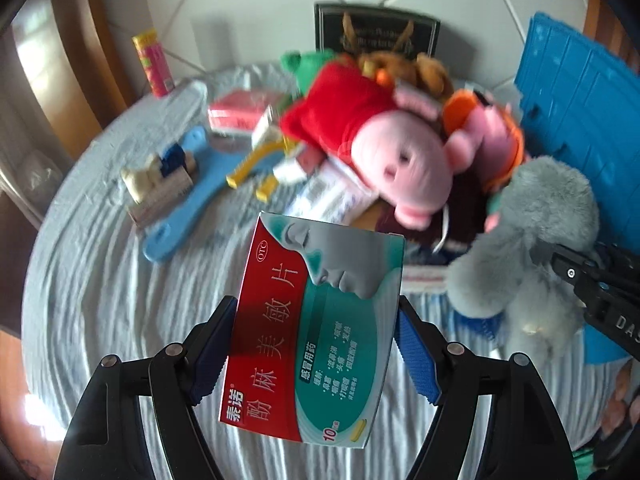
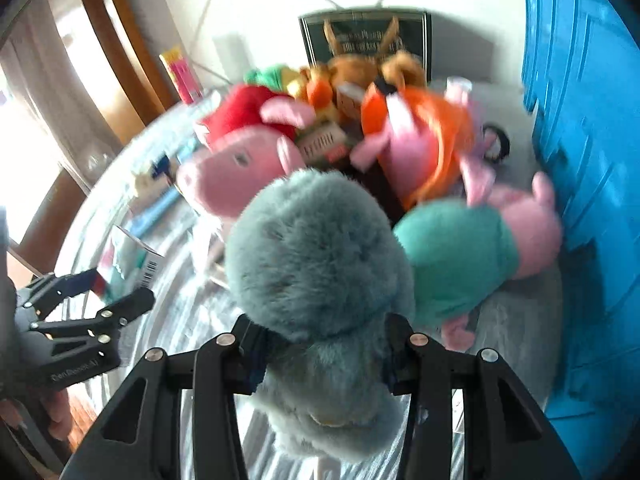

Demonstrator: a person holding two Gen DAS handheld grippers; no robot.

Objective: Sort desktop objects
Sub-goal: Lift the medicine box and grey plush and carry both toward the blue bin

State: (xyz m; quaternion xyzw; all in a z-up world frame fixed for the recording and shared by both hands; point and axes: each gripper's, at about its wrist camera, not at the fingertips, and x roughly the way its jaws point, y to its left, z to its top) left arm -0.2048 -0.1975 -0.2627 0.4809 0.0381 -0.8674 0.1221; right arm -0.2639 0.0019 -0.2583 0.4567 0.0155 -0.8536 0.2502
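Note:
My left gripper [image 1: 316, 336] is shut on a red and teal medicine box [image 1: 320, 328] and holds it above the striped cloth. It also shows in the right wrist view [image 2: 100, 292], at the left, with the box [image 2: 132, 264] in it. My right gripper [image 2: 320, 356] is shut on a grey-blue plush toy [image 2: 320, 248] and holds it up. In the left wrist view that plush [image 1: 532, 240] hangs at the right under the right gripper [image 1: 560, 268]. A pile of plush toys lies behind: a pink pig in red [image 1: 384, 136], one in orange [image 2: 420, 140], one in teal [image 2: 480, 248].
A blue crate [image 2: 592, 160] stands at the right. A dark framed box [image 1: 376, 32] leans at the back wall. A pink tube [image 1: 154, 62], a blue flat holder [image 1: 192, 188], small boxes [image 1: 240, 112] and a yellow comb [image 1: 252, 164] lie at the left on the cloth [image 1: 100, 280].

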